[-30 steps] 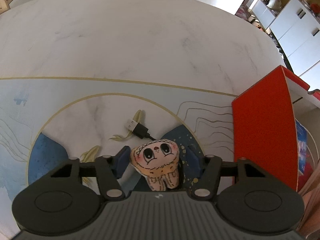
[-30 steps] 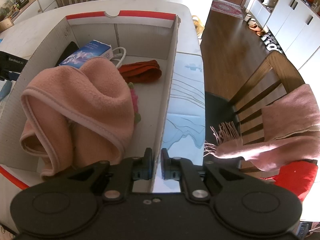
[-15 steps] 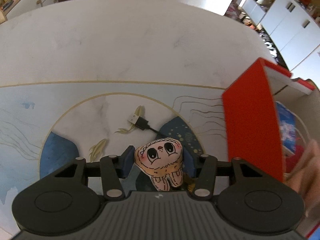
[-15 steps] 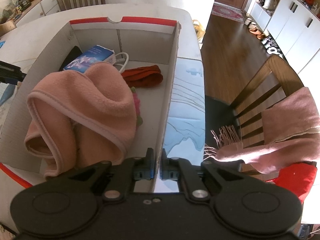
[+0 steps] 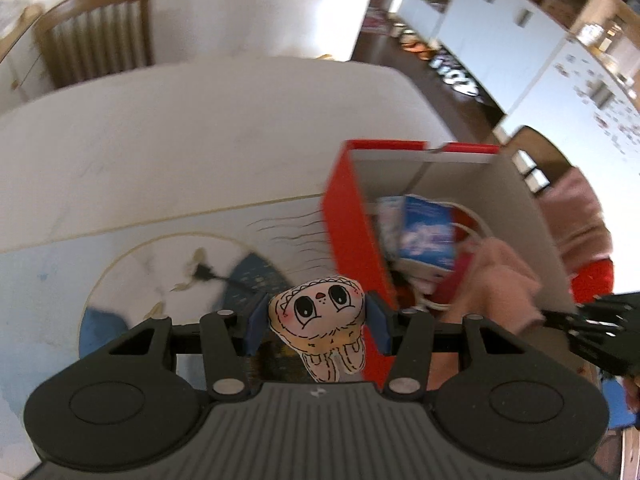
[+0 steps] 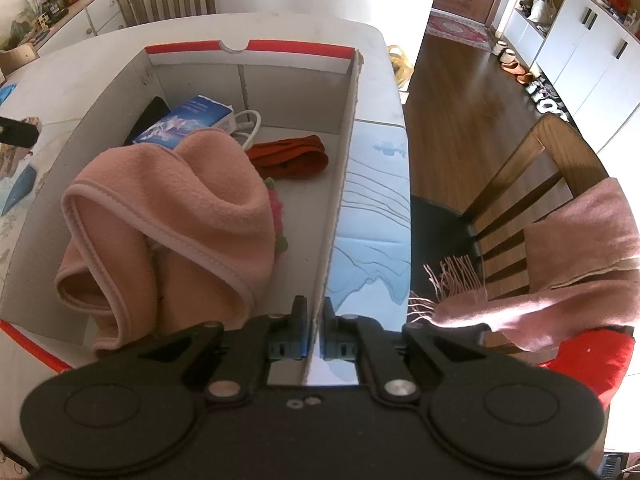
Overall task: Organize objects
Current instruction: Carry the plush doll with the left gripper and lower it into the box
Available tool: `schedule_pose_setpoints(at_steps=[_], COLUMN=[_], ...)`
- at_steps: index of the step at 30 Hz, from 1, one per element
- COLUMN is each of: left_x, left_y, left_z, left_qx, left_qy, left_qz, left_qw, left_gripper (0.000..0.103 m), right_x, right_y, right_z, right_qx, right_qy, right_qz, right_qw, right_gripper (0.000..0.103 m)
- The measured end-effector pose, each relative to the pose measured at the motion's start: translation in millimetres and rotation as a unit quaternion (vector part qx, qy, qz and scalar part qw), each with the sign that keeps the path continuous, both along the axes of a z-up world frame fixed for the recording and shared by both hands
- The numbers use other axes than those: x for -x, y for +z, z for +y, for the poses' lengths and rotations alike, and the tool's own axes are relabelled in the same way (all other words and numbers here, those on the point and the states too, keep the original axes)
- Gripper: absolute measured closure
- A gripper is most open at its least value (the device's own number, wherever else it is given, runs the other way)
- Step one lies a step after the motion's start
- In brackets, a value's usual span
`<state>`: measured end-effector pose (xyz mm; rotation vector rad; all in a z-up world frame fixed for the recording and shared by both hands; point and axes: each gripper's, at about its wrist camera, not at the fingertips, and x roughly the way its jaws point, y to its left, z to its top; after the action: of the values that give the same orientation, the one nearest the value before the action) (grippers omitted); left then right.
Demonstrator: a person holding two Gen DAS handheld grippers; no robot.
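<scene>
My left gripper [image 5: 316,322] is shut on a small plush toy [image 5: 320,320] with big black eyes and holds it in the air just left of the red cardboard box [image 5: 348,232]. My right gripper [image 6: 315,332] is shut on the box's right wall [image 6: 340,184] near its front corner. Inside the box lie a pink fleece cloth [image 6: 172,216], a blue packet [image 6: 184,120], a white cable [image 6: 250,126] and a red cloth [image 6: 292,156]. The left gripper shows at the far left of the right wrist view [image 6: 16,136].
A black USB cable [image 5: 208,274] lies on the patterned mat [image 5: 120,280] left of the box. A wooden chair [image 6: 532,184] draped with a pink scarf [image 6: 560,272] stands right of the table. Another chair [image 5: 96,52] stands at the far side.
My left gripper has lifted the plush toy off the mat and swung right toward the box, whose inside now shows. My right gripper has kept its hold on the box wall.
</scene>
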<state>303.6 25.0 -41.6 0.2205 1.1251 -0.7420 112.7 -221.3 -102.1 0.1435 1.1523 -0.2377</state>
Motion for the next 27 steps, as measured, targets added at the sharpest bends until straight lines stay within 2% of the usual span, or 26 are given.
schedule_pose_setpoints(at_steps=[8, 13, 19, 27], left_x=[24, 29, 29, 19], left_y=[28, 35, 31, 7], left_z=[-40, -66, -98, -134], left_qx=[0.016, 0.016, 0.013, -0.004], left_qy=[-0.072, -0.096, -0.115, -0.118], left_qz=[-0.022, -0.032, -0.037, -0.029], left_qw=[0.997, 0.9947, 0.9925, 0.9926], left_gripper=[0.053, 0.052, 0.052, 0.052], right_x=[2, 2, 3, 4], right_y=[1, 0, 0, 0], right_z=[-2, -2, -3, -4], right_qx=[-0.004, -0.006, -0.01, -0.014], right_qy=[0.002, 0.002, 0.002, -0.003], right_qz=[-0.004, -0.007, -0.01, -0.014], right_qw=[1.0, 1.0, 1.0, 1.0], right_gripper=[0.098, 0.098, 0.098, 0.098])
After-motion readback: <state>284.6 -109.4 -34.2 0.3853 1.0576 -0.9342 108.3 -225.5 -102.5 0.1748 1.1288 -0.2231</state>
